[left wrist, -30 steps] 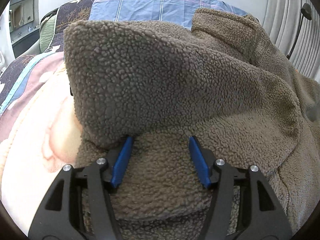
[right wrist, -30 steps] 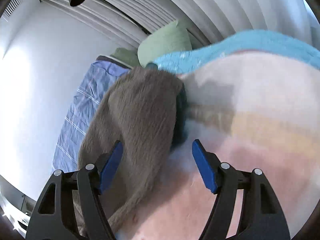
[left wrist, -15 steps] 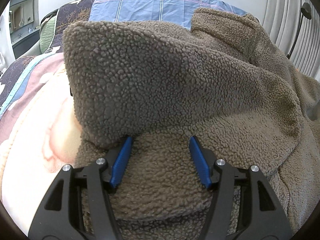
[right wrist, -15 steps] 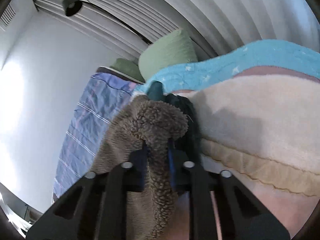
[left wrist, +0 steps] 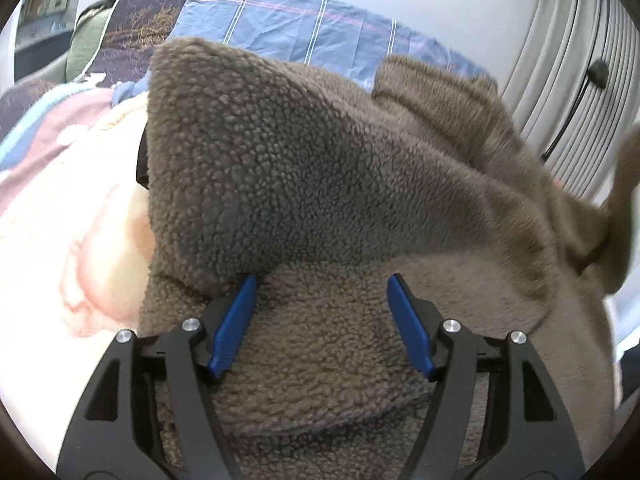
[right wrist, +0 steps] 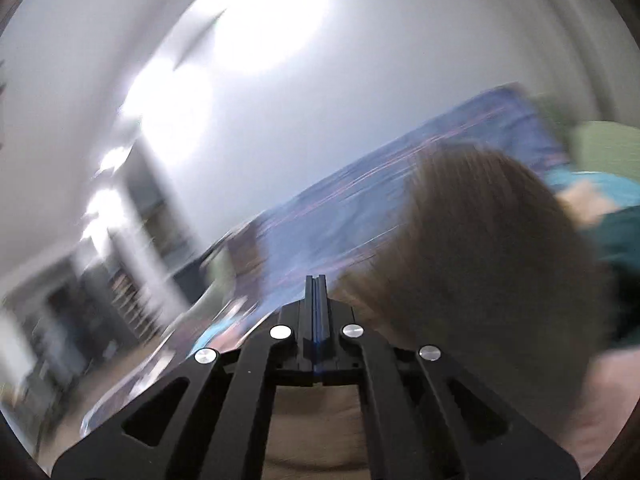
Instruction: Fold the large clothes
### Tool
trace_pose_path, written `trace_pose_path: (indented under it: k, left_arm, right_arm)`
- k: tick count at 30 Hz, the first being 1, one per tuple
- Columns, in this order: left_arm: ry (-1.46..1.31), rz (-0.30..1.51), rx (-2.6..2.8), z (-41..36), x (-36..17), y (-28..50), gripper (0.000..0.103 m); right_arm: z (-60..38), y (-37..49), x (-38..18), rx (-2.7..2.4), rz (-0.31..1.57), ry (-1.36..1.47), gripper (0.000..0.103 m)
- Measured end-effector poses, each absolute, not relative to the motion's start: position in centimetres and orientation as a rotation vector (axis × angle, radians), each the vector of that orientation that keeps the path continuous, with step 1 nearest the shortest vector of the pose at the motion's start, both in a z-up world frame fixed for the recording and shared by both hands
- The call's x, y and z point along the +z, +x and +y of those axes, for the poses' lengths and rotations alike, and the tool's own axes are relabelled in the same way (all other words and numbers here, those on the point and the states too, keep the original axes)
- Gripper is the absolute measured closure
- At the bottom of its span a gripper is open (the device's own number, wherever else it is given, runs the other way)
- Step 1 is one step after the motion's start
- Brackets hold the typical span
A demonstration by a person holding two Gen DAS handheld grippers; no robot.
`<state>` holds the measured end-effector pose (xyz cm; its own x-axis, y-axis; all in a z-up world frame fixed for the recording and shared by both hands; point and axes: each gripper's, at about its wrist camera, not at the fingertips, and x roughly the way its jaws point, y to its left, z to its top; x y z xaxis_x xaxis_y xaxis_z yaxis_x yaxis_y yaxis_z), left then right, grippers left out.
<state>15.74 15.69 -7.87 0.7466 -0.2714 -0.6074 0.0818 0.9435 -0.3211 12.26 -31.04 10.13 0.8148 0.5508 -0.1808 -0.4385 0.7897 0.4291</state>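
The fleece (left wrist: 320, 184) fills the centre of the left view, heaped on the bed (left wrist: 60, 240). Left claw (left wrist: 320, 316) spread – jaws just widened – over a fold. Right claw (right wrist: 316, 304) pressed together, nothing visibly pinched; blurred fleece at right.

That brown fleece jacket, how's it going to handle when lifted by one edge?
The fleece jacket is probably floppy: it drapes in soft folds over the blanket. Thick pile suggests bulk more than weight. The nubby surface likely grips well rather than slipping.
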Motion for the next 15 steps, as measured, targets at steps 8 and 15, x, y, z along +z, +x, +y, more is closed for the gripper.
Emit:
trace_pose_path:
  k: [8,15]
  left_arm:
    - [-0.431,0.644,-0.284,18.0,-7.8,14.5,0.028]
    - [-0.457,0.628,-0.316,18.2,-7.5,14.2,0.026]
  right_arm:
    - [-17.5,13.9,3.0,0.674,0.572,0.137,0.103]
    - [-24.2,12.5,0.0,0.212,0.562,-0.164,0.071]
